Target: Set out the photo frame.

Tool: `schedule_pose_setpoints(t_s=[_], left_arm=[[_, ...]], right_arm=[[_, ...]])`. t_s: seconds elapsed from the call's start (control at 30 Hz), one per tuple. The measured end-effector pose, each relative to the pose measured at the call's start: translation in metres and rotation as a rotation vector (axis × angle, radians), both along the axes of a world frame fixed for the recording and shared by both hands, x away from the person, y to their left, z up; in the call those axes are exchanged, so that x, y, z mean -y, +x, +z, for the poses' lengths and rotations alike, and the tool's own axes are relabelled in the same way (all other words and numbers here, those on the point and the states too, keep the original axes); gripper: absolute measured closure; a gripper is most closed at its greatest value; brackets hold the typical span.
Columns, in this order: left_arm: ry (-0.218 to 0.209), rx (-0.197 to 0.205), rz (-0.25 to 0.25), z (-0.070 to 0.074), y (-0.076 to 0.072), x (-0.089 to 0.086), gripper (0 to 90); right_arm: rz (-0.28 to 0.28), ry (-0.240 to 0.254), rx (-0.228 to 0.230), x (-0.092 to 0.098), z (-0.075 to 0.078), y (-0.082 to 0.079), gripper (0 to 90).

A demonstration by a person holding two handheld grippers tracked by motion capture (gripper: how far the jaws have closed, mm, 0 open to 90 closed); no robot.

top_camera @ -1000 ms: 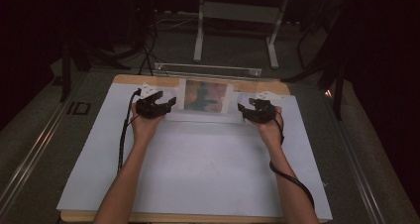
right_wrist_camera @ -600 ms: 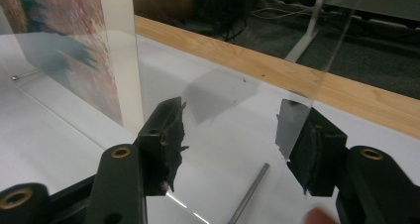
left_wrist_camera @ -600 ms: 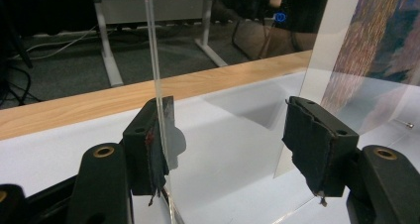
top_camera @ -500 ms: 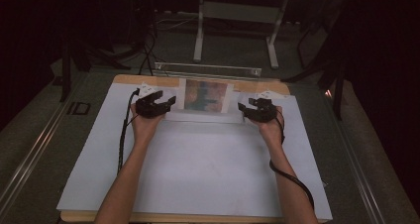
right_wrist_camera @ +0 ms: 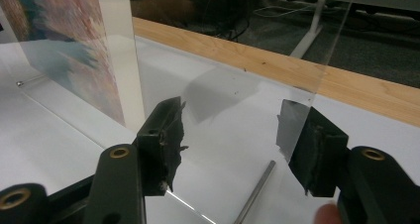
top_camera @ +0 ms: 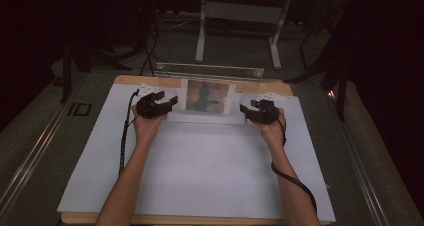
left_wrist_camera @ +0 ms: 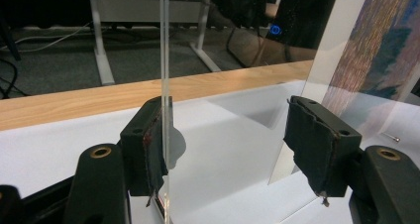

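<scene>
Clear acrylic picture frame [top_camera: 207,98] standing upright at table's far edge, judged rigid, light, slippery, scratch-prone; best gripped at bare side margins, where left gripper [left_wrist_camera: 225,144] and right gripper [right_wrist_camera: 237,147] straddle edges, jaws parted.

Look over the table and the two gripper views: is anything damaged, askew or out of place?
The black pads on both hand-held grippers look worn: ragged, peeling edges on the left gripper's pad and the right gripper's pad. A thin metal rod lies loose on the white sheet by the clear panel. Nothing is spilled.
</scene>
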State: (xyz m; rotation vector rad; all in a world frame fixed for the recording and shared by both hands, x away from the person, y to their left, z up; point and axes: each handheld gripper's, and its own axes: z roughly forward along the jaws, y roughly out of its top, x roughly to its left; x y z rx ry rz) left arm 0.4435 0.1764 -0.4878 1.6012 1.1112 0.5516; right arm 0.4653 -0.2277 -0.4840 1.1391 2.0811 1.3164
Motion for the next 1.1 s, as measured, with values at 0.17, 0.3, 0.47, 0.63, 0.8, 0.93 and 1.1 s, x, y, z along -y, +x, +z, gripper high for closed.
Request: schedule_pose_setpoints(t_s=[0.17,0.3,0.47,0.63,0.8,0.93,1.1], left_arm=[[-0.002,-0.009,0.021,0.0,0.0,0.004,32.9],[0.018,-0.012,0.026,-0.001,0.0,0.007,29.8],[0.035,-0.022,0.04,0.0,-0.001,0.01,29.0],[0.017,-0.039,0.028,-0.001,0.0,0.008,28.4],[0.035,-0.041,0.022,-0.001,0.0,0.008,30.0],[0.043,-0.041,0.029,0.0,-0.001,0.009,30.4],[0.05,-0.035,0.039,0.001,-0.002,0.011,30.5]], right_arm=[[-0.01,-0.003,0.003,-0.001,0.0,-0.001,42.4],[-0.009,-0.002,0.007,-0.001,0.0,-0.001,42.4],[-0.002,-0.005,0.013,-0.001,-0.001,-0.001,42.3],[0.0,0.007,0.017,0.0,0.0,0.0,41.6],[0.002,0.045,0.007,0.001,0.0,0.001,41.5],[-0.011,0.034,0.005,-0.001,0.001,0.0,41.6],[-0.011,0.024,0.004,-0.001,0.002,-0.001,41.8]])
